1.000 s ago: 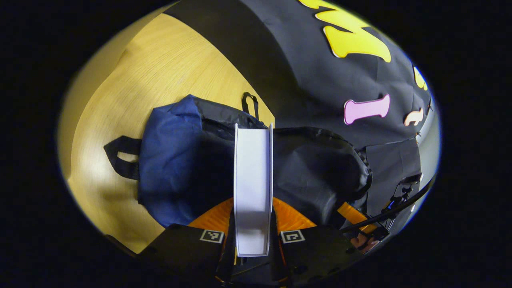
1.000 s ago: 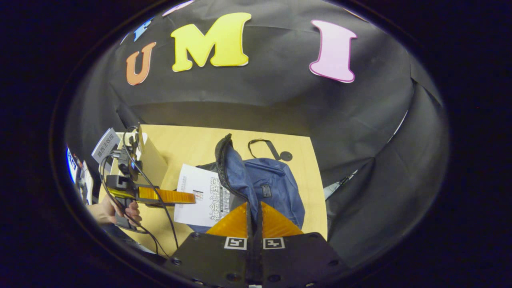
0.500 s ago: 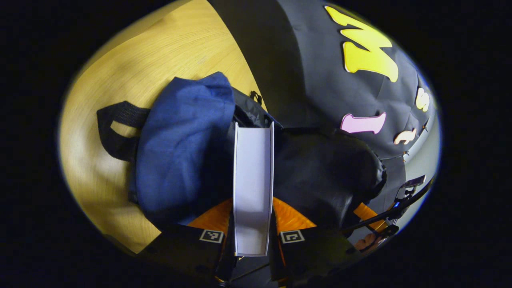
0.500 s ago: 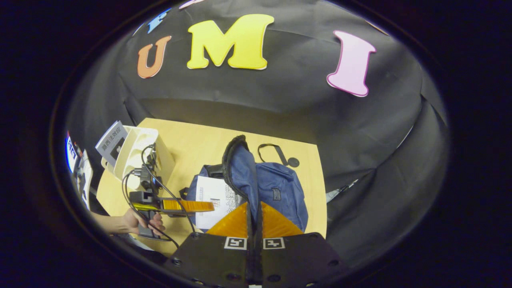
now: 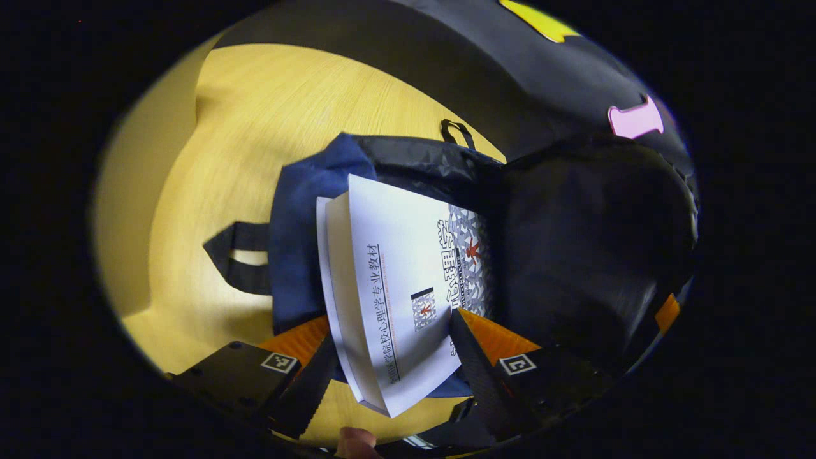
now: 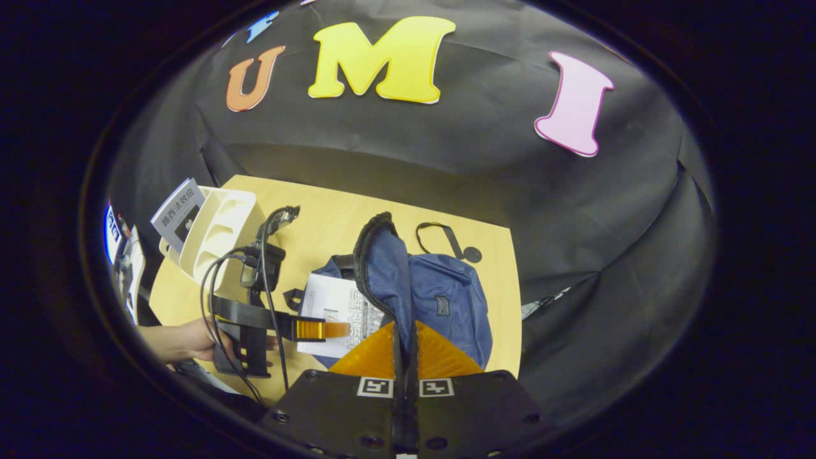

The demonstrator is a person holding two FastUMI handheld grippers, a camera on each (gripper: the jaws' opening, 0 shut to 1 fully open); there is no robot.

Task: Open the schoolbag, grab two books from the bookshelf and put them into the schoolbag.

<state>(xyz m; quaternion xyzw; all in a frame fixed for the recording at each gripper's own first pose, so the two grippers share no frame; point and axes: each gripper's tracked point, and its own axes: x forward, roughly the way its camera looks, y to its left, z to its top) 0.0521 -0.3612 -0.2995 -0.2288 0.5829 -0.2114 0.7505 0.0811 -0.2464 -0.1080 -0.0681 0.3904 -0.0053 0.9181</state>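
The blue schoolbag point(image 5: 299, 217) lies on the wooden table point(image 5: 255, 127) with its mouth open and its black lining point(image 5: 586, 242) showing. A white book point(image 5: 395, 268) rests cover-up in that mouth, its lower end between the spread fingers of my left gripper point(image 5: 392, 373), which is open. In the right gripper view, my right gripper point(image 6: 404, 347) is shut on the zipped flap point(image 6: 382, 268) of the schoolbag point(image 6: 446, 299) and holds it upright. The left gripper point(image 6: 319, 329) reaches in from the left over the book point(image 6: 331, 306).
A white bookshelf point(image 6: 217, 236) stands at the table's left end with another book point(image 6: 178, 213) in it. A hand point(image 6: 185, 338) holds the left gripper, with cables above it. A black strap point(image 5: 236, 261) sticks out of the bag's left side. The table's right edge point(image 6: 513, 299) is close to the bag.
The book has gone from edge-on, pinched in my left gripper, to lying cover-up in the bag's mouth. The left fingers have spread apart. The right gripper still holds the flap up.
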